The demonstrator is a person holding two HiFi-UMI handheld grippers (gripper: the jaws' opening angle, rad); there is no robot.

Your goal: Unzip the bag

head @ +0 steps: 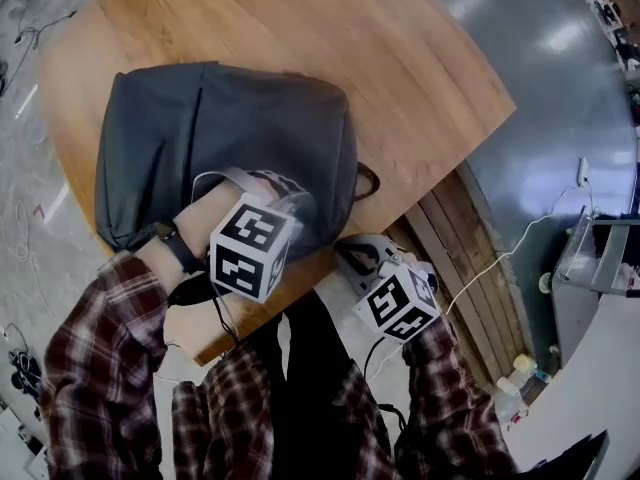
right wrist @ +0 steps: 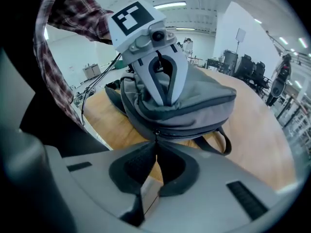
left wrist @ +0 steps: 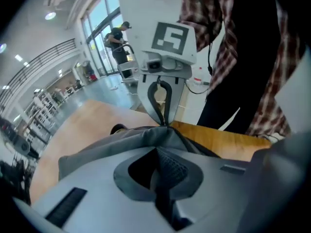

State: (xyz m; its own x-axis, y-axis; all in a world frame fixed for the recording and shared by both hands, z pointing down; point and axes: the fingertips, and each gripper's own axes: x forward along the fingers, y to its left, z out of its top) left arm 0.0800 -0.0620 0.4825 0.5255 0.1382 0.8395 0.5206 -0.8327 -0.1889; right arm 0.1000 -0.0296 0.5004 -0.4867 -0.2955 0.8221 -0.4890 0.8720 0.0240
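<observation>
Looking down in the head view, we are seeing the table [head: 420,78] filling the upper part of the frame. The bag [head: 220,138] is lying flat on it from upper left to centre, its long axis running left to right and its loop [head: 368,181] pointing right.

The left gripper [left wrist: 159,152] is sitting on the bag's lower right part, jaws pressed together and pinching a raised fold of the bag. The right gripper [right wrist: 156,144] is coming in from the table's near edge, lower right of centre in the head view, and facing the left one head-on.

In the right gripper view the zip [right wrist: 187,135] is running from centre frame off to the right, curving along the bag's rim towards the loop. The pull [right wrist: 155,137] is hanging at the zip's left end, directly at the right gripper's tips, and those jaws are closing on it, touching.

We are judging that the right gripper is the nearer one to the pull. The draw should be going rightward along the zip, with the left gripper's pinch bracing the bag just behind it.
</observation>
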